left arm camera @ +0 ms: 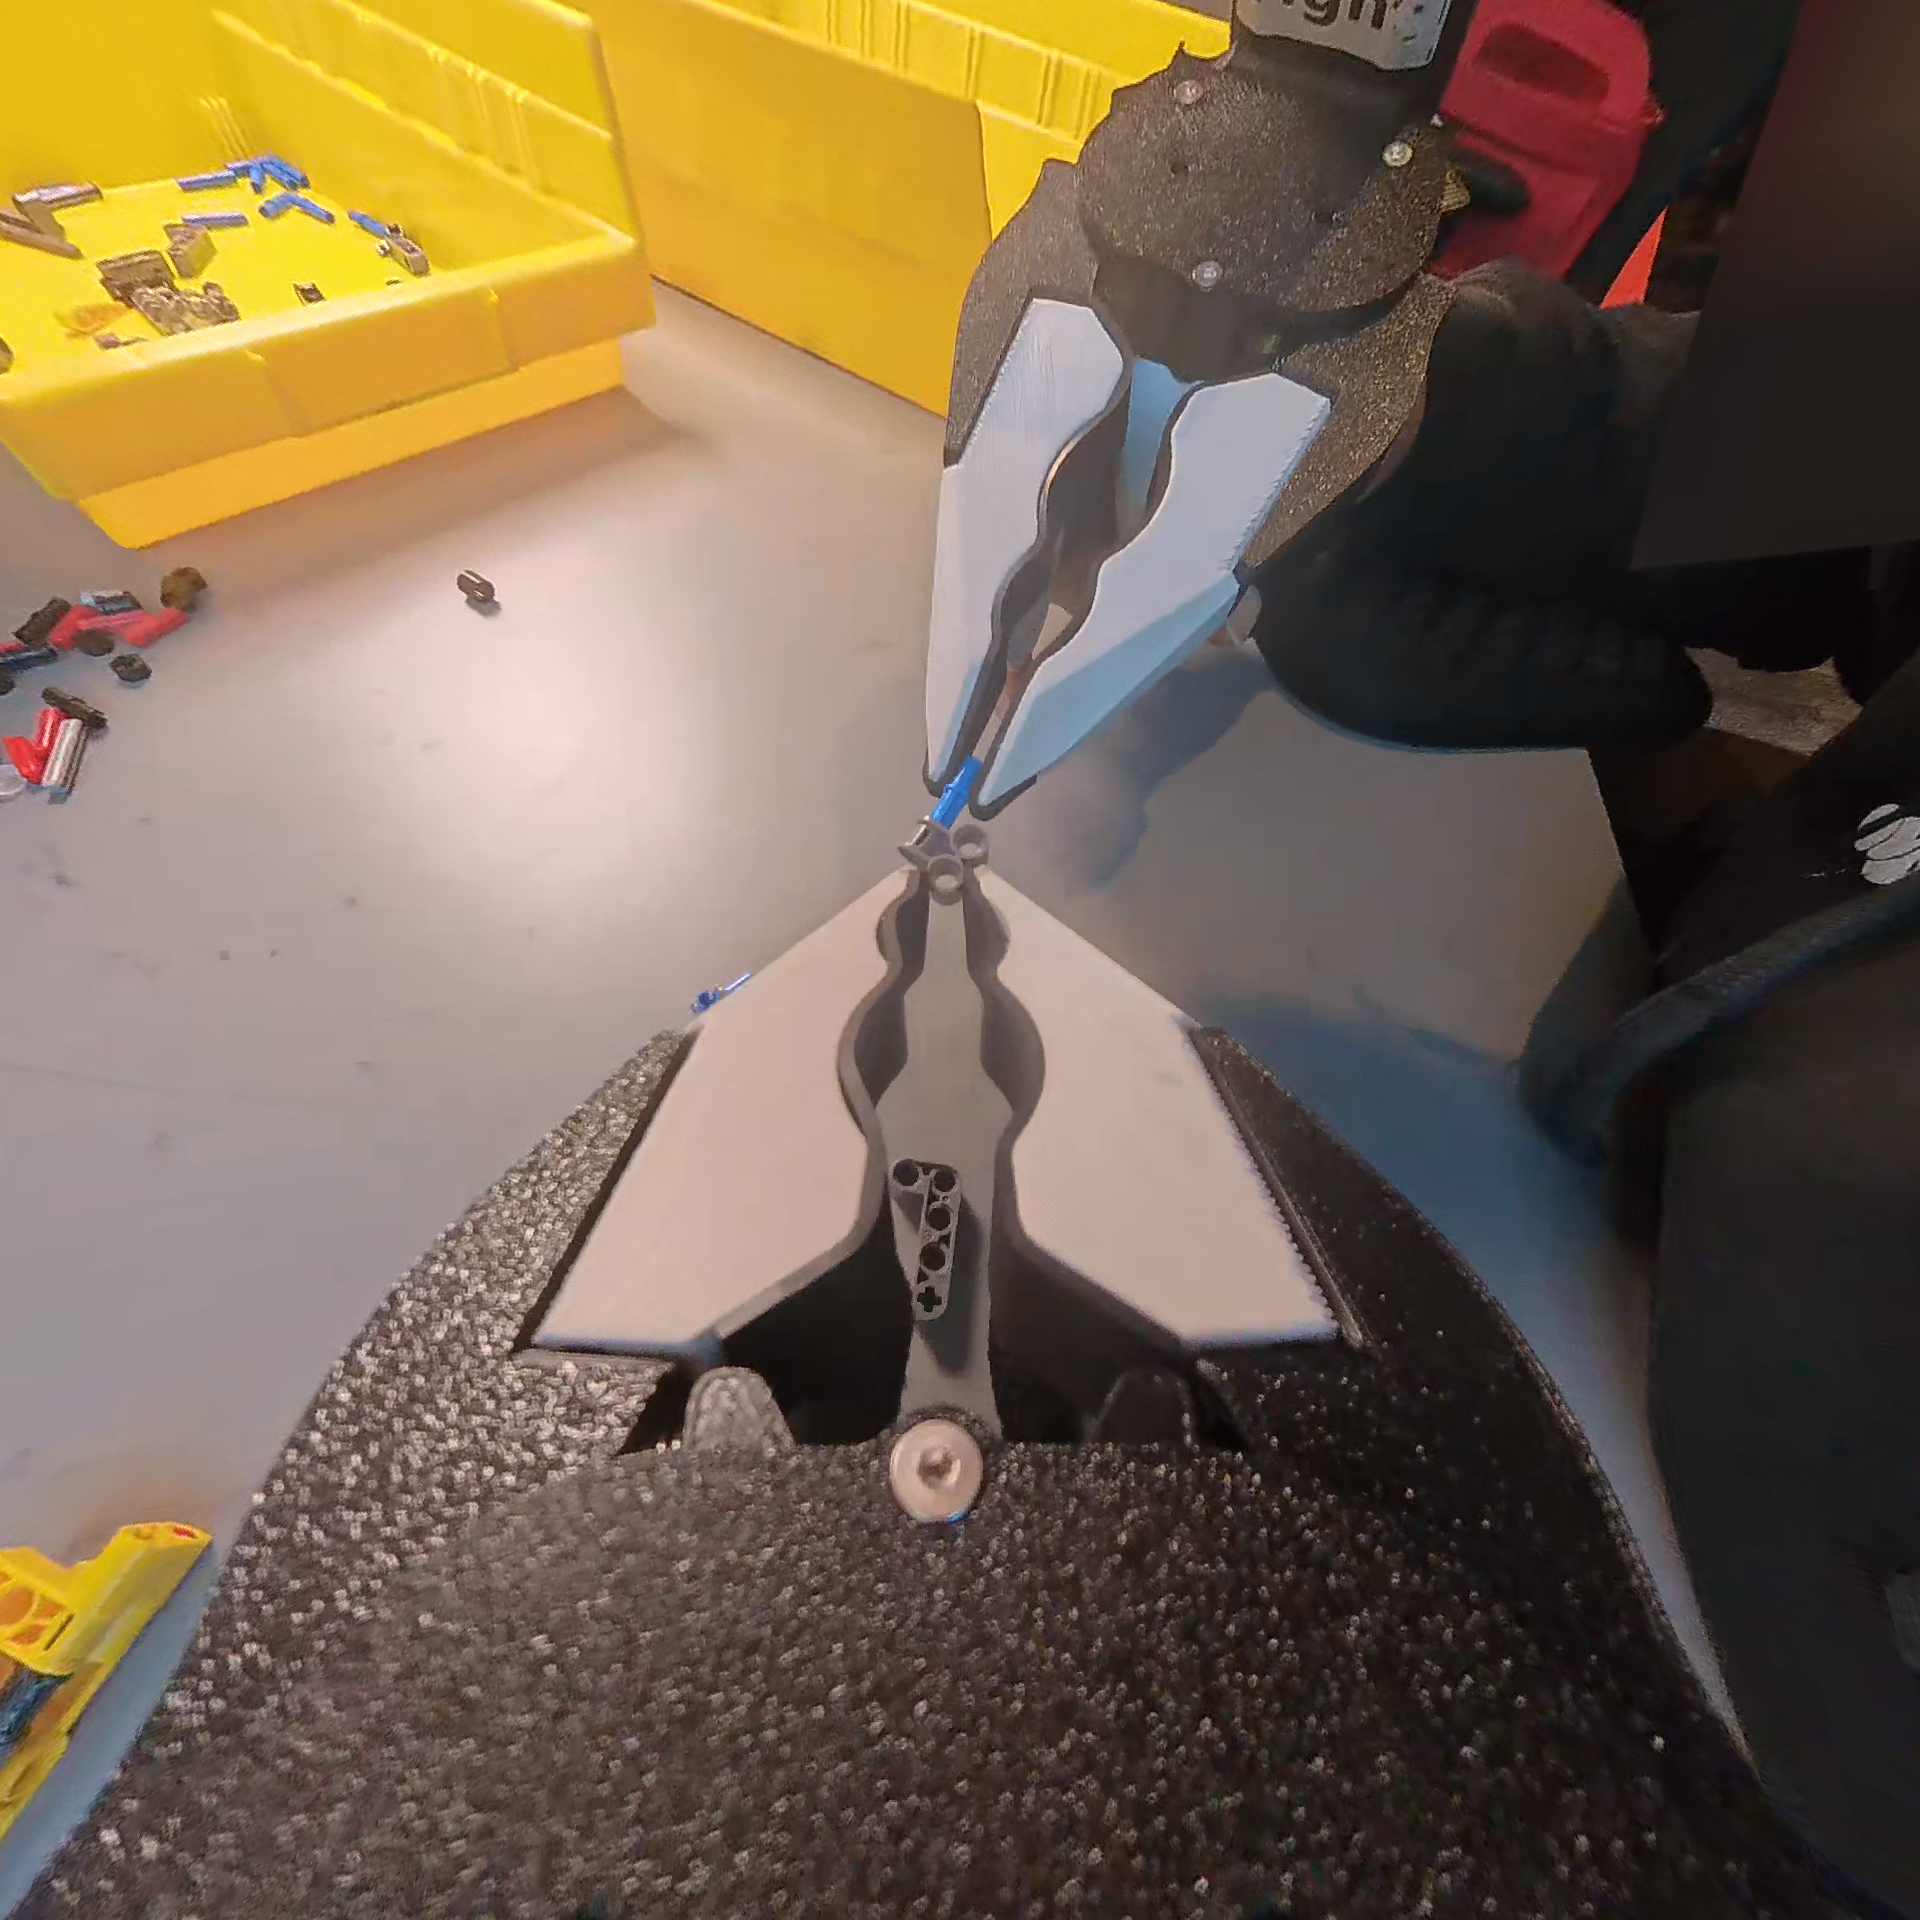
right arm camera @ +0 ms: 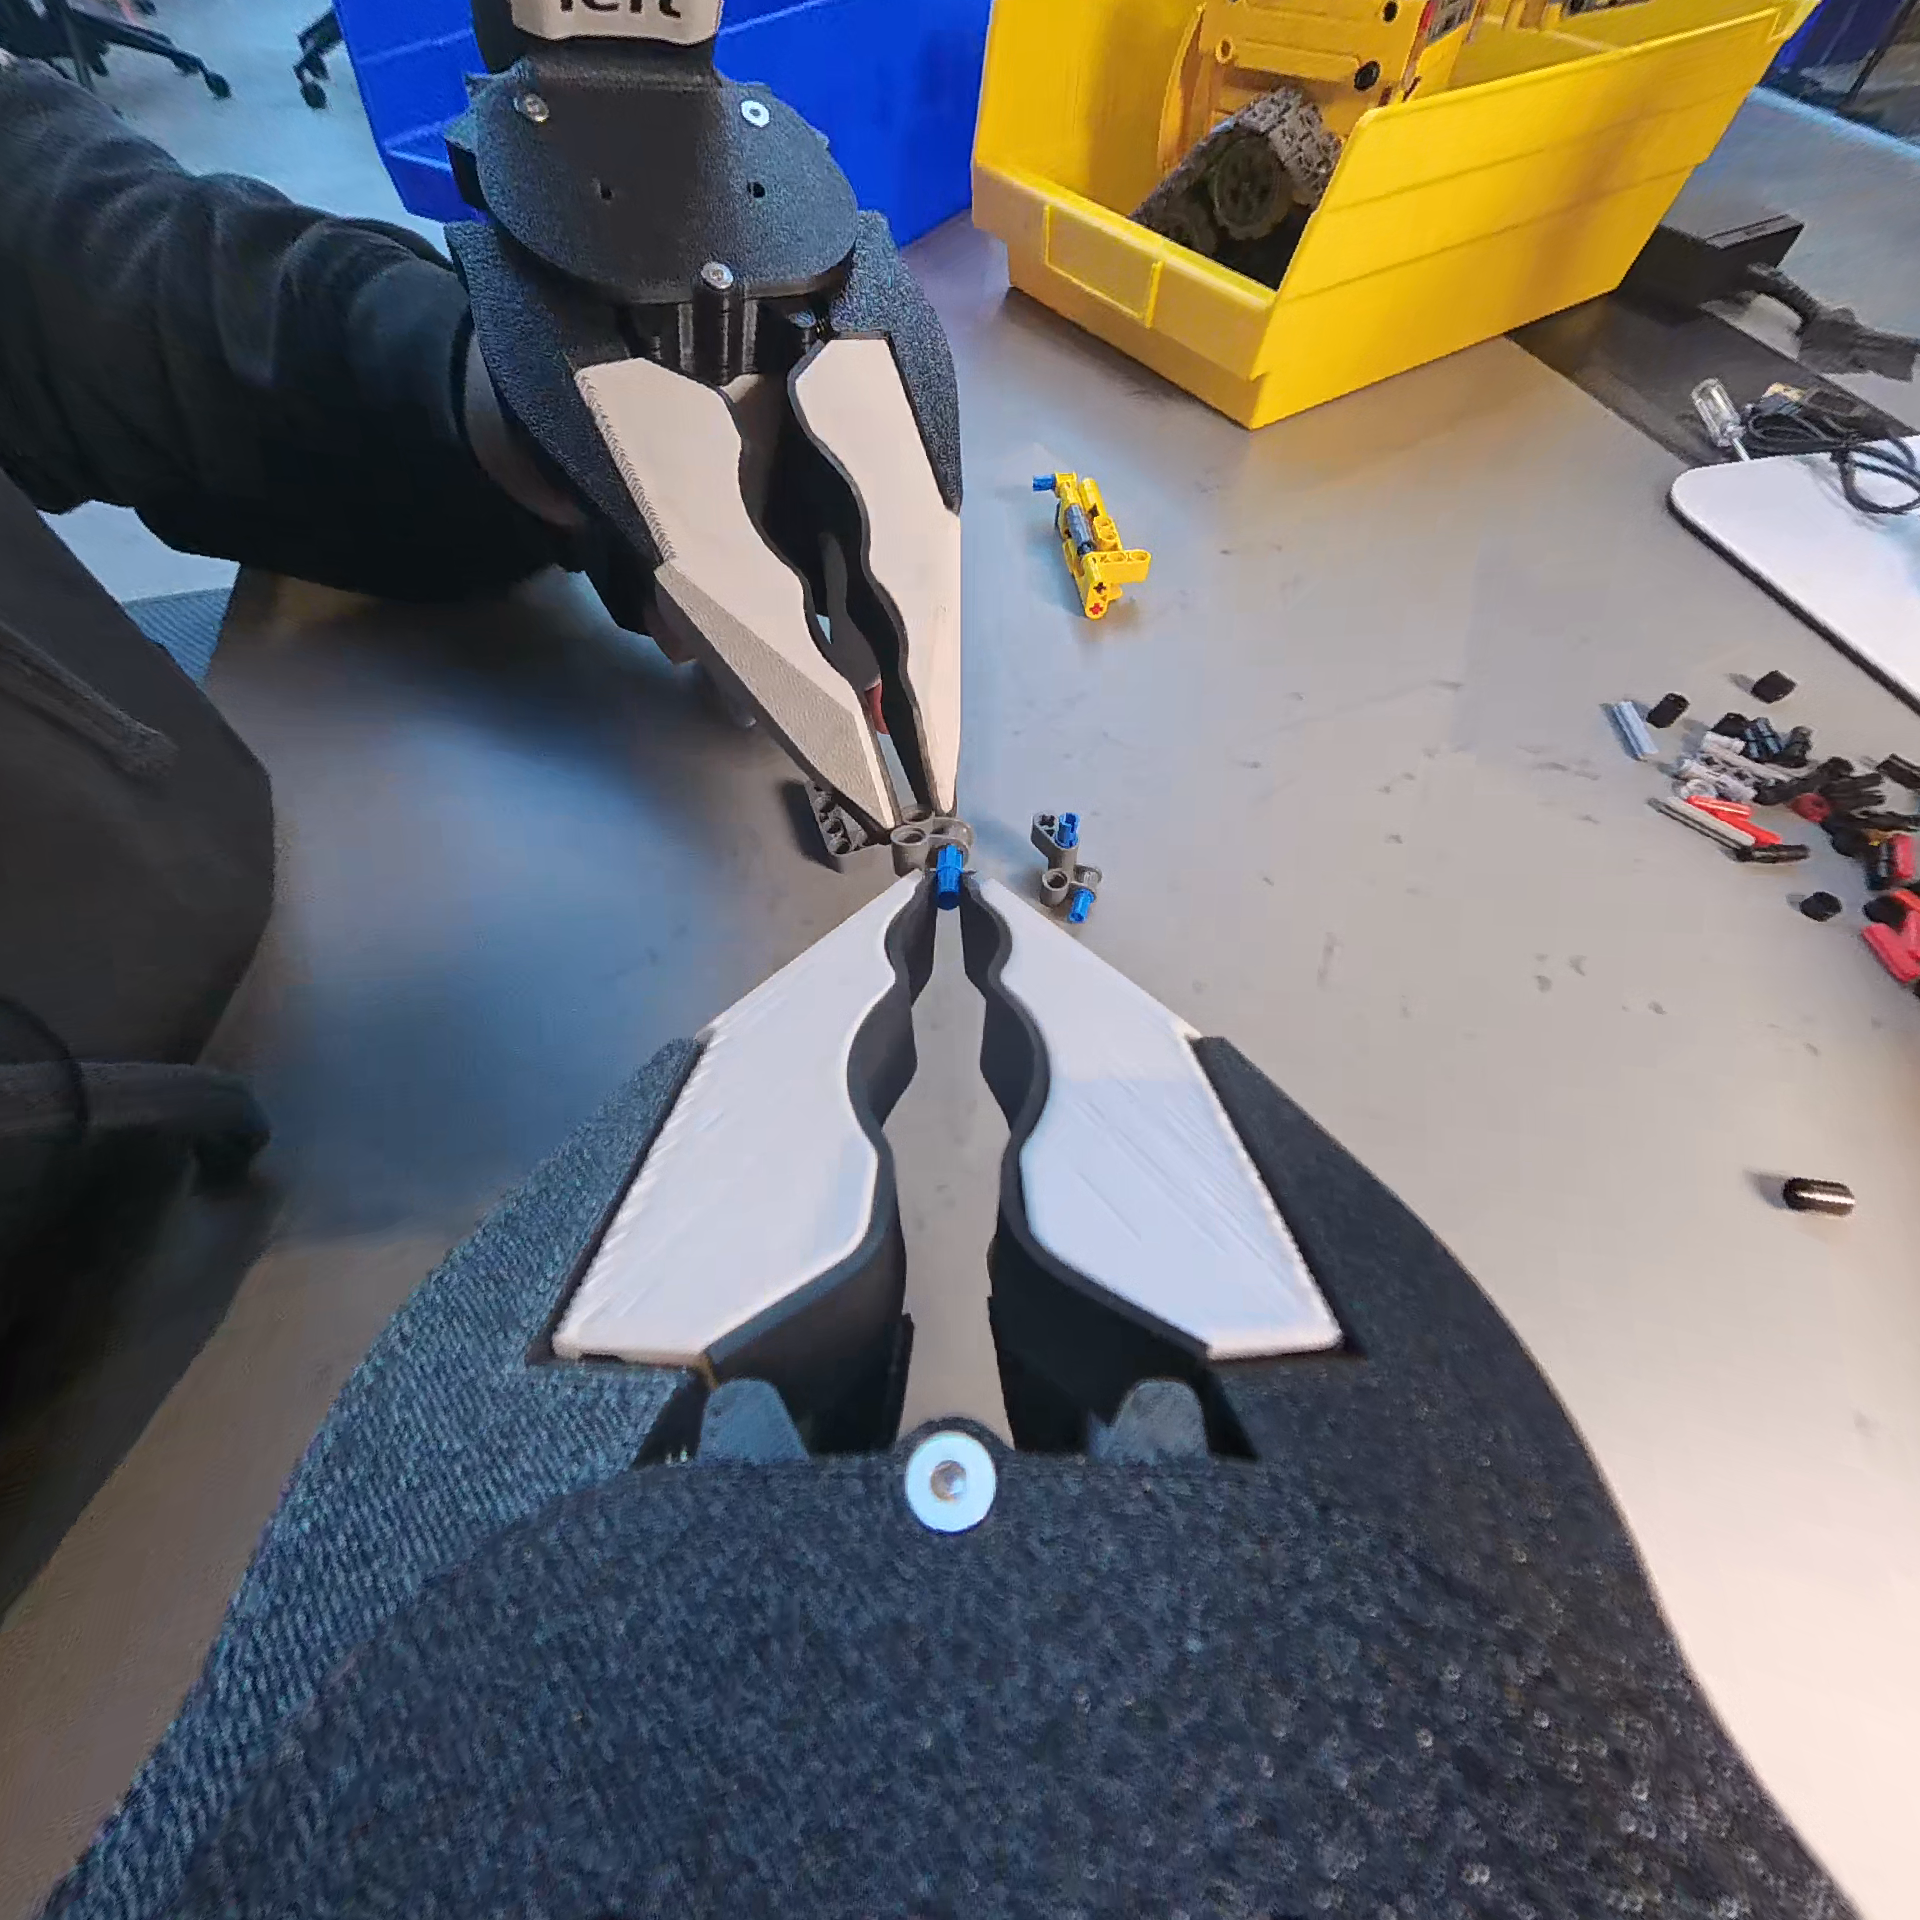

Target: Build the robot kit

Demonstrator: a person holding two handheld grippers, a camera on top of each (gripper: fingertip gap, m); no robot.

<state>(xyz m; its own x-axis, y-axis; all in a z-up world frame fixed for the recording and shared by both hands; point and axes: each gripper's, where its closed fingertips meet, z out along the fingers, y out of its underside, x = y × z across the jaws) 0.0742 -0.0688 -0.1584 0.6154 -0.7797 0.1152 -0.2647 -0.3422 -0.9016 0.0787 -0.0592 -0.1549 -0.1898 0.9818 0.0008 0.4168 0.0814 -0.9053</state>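
The left claw [left arm camera: 943, 883] and the right claw [right arm camera: 945, 881] meet tip to tip over the bare middle of the grey desk [right arm camera: 1351, 1039]. The left claw is pressed together on a small grey connector [right arm camera: 930, 836] with round holes; the right claw pinches a blue pin [right arm camera: 948, 871], whose far end sits at one of the connector's holes. Whether the pin is seated inside cannot be told. A dark holed beam [left arm camera: 928, 1242] lies on the desk under the left claw, between its fingers in the left wrist view.

Just beside the meeting point lies a second grey connector with blue pins [right arm camera: 1065, 868]. Farther toward the far edge lies a small yellow assembly [right arm camera: 1093, 545], well apart from both claws. Around the claws the desk is open; the crowding is at the sides. In the right wrist view a heap of black, grey and red small parts [right arm camera: 1808, 800] lies toward the desk's right edge, with a lone black sleeve [right arm camera: 1818, 1197] nearer. A yellow bin [right arm camera: 1299, 312] holding a tracked yellow model stands at the far side, next to a blue bin [right arm camera: 831, 104]. A white board [right arm camera: 1829, 561] and cables lie at the far right corner.

In the left wrist view a shallow yellow tray [left arm camera: 343, 416] with blue and dark pieces stands at the far left, loose red and black parts [left arm camera: 73, 665] before it, and a black bushing [left arm camera: 477, 586] alone on open desk. A person's dark sleeves hold both tools near the desk's near edge.
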